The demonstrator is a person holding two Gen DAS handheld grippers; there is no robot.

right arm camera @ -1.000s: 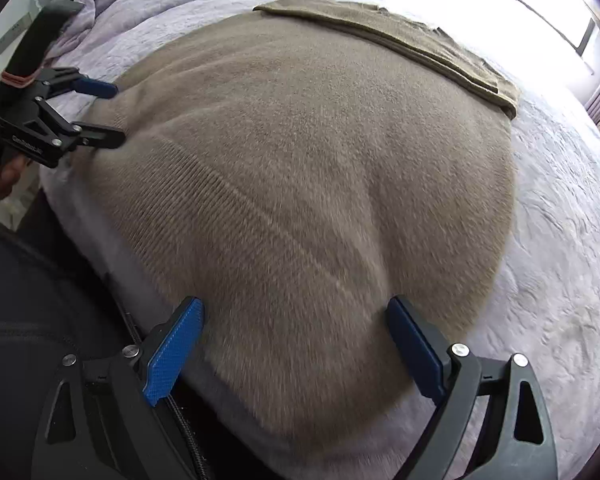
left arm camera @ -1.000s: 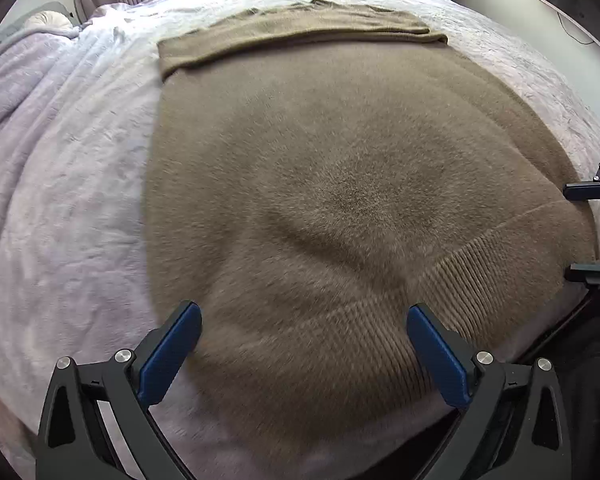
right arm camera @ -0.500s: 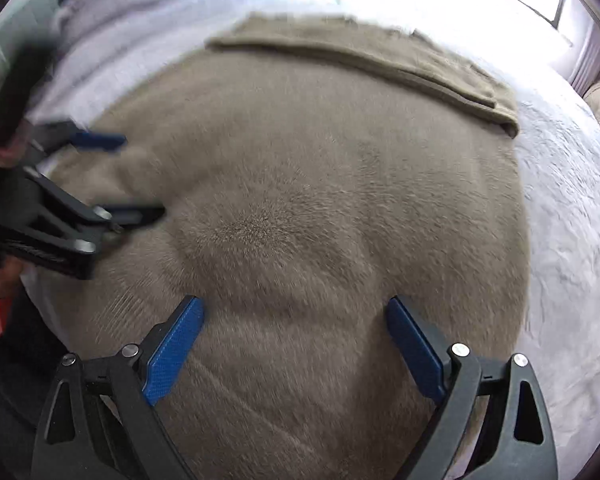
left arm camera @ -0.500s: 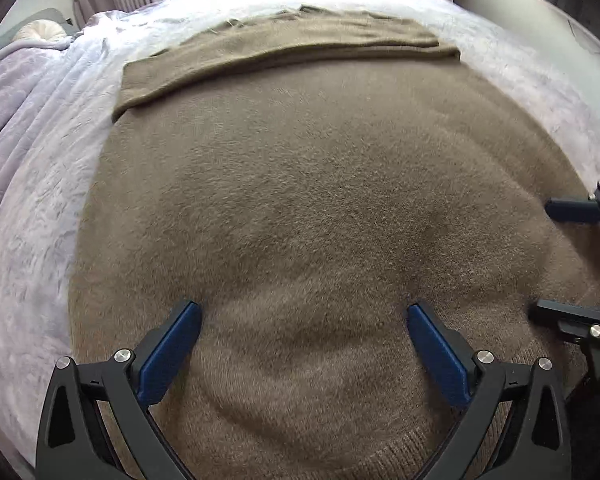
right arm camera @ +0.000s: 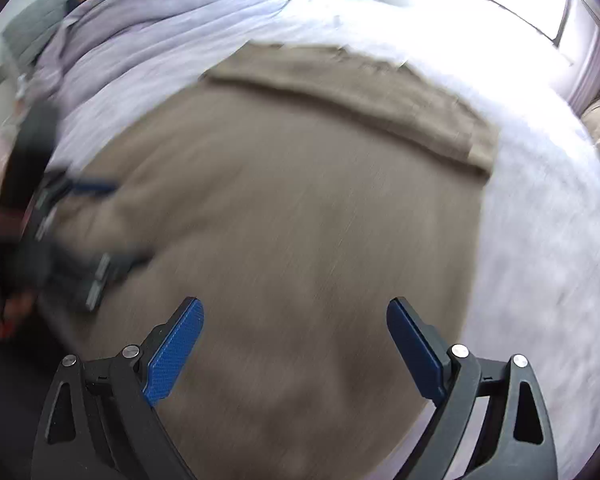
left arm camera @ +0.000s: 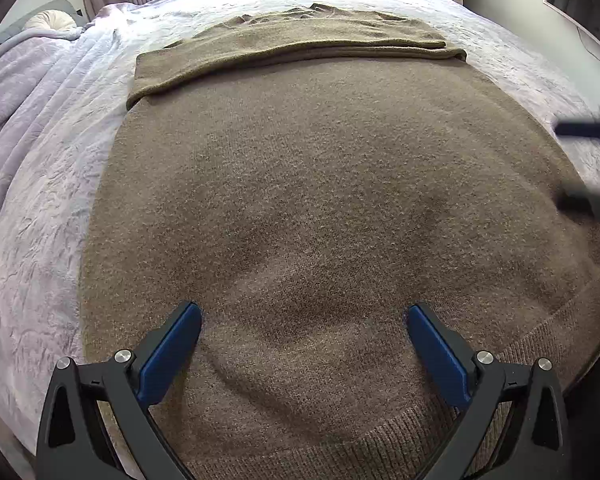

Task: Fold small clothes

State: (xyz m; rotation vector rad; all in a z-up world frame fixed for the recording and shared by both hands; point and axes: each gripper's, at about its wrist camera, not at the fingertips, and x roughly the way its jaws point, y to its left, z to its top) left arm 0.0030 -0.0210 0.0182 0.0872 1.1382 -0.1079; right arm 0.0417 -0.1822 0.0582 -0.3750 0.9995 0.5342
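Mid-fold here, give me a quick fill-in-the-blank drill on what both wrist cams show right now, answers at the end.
1. The brown sweater lies spread flat on a ____.
2. The left gripper holds its jaws ____, with nothing between the pads.
3. The sleeves are folded across the sweater's ____ end, away from the ribbed hem.
4. The right gripper hovers over the sweater with its jaws ____.

Missing words: bed; open; far; open

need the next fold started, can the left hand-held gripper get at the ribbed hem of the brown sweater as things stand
Probably yes. The left hand-held gripper is open and empty over the sweater, and the ribbed hem lies flat just beneath it with nothing on top.
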